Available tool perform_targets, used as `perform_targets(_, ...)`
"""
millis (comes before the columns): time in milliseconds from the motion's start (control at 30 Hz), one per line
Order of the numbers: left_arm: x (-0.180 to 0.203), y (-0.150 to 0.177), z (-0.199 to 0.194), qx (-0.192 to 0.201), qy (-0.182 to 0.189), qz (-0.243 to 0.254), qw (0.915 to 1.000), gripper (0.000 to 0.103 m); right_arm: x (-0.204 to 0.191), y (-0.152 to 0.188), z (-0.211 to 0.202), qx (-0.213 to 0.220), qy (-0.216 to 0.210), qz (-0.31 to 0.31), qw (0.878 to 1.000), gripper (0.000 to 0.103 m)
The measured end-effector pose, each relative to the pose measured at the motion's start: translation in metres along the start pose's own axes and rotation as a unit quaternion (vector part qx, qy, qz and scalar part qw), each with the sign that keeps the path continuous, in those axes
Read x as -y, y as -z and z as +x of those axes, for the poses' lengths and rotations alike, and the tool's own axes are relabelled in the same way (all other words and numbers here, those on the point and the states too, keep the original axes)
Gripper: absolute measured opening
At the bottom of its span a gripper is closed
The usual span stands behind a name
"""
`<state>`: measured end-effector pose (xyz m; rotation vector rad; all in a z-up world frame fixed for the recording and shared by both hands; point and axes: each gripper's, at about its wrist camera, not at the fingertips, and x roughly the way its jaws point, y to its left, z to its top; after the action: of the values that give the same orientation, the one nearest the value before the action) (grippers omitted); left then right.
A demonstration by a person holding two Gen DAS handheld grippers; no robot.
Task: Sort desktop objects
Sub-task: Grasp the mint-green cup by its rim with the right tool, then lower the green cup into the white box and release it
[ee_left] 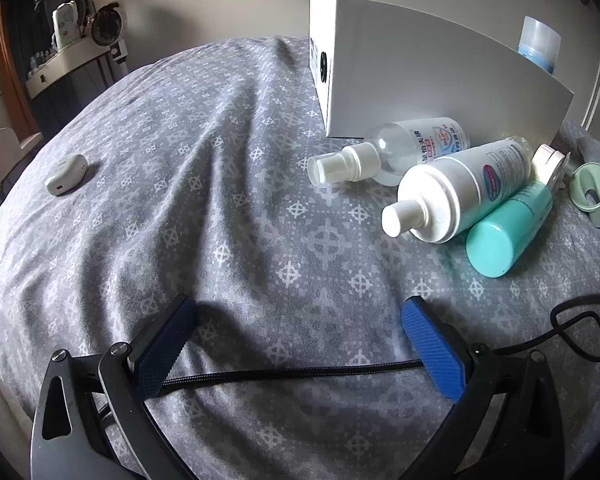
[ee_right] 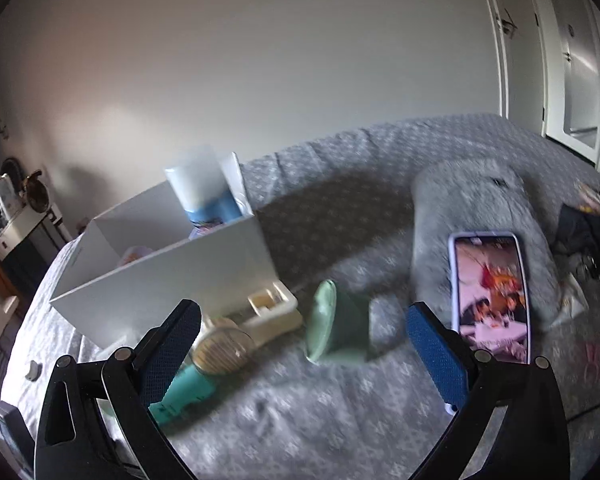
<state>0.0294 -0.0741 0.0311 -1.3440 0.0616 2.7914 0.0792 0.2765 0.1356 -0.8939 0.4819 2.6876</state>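
Hovering with jaws spread and empty, the right gripper faces the green cup, lying on its side directly ahead.

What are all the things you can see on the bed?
box: one, white, at the back of the bed
blue can: one, upright inside the box
spray bottles: two, clear and white, lying in front of the box
teal bottle: one, lying against the white spray bottle
green tool: one, pale green, right of the bottles
phone: one, screen lit, leaning on a grey cushion
small case: one, white, far left, alone
cable: one, black, near the left gripper
left gripper: jaws open, empty
right gripper: jaws open, empty
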Motion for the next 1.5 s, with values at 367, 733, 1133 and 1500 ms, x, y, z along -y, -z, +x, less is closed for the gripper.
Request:
perform_targets(367,0.0,0.001,0.001,0.006,-0.006,0.001,1.0,0.103,0.025,-0.006,0.112,-0.16,0.029,-0.002,0.987,0.064)
perform_targets(733,0.001,0.001,0.0,0.006,-0.01,0.002,0.9999,0.103,0.036,0.002,0.069,-0.104,0.031,-0.009,0.994,0.029)
perform_targets(1133,0.001,0.002,-0.001,0.007,-0.009,0.002,0.9999,0.103,-0.007,-0.076,0.021,-0.001,0.001,-0.007,1.0,0.008)
perform_targets(1500,0.001,0.002,0.0,0.007,-0.009,0.002,0.9999,0.103,-0.155,-0.128,0.099,-0.03,-0.038,-0.131,0.99,0.007)
